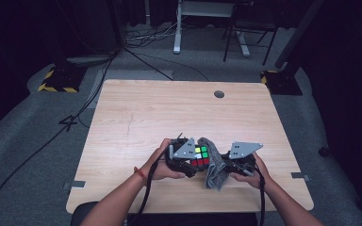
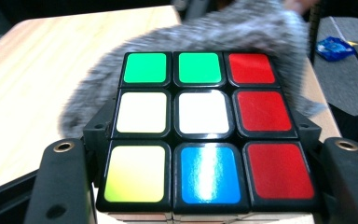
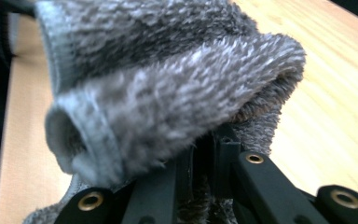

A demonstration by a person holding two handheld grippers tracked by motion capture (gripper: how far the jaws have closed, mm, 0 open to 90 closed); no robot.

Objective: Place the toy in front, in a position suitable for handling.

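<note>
A puzzle cube (image 1: 200, 157) with green, white, red, yellow and blue stickers sits over the near middle of the wooden table (image 1: 160, 108). My left gripper (image 1: 195, 162) is shut on the cube (image 2: 205, 130), its black jaws pressing the cube's two sides. A grey fluffy cloth (image 1: 214, 165) hangs folded against the cube's right side, and I see the cloth (image 2: 242, 32) behind the cube in the left gripper view. My right gripper (image 1: 222, 162) is shut on the cloth (image 3: 168, 93), which bunches over its jaws.
A round grommet hole (image 1: 219, 94) lies near the table's far edge. Cables and stand legs (image 1: 179, 33) cross the grey floor beyond the table. A small blue object (image 2: 335, 46) lies on the floor off the table's side.
</note>
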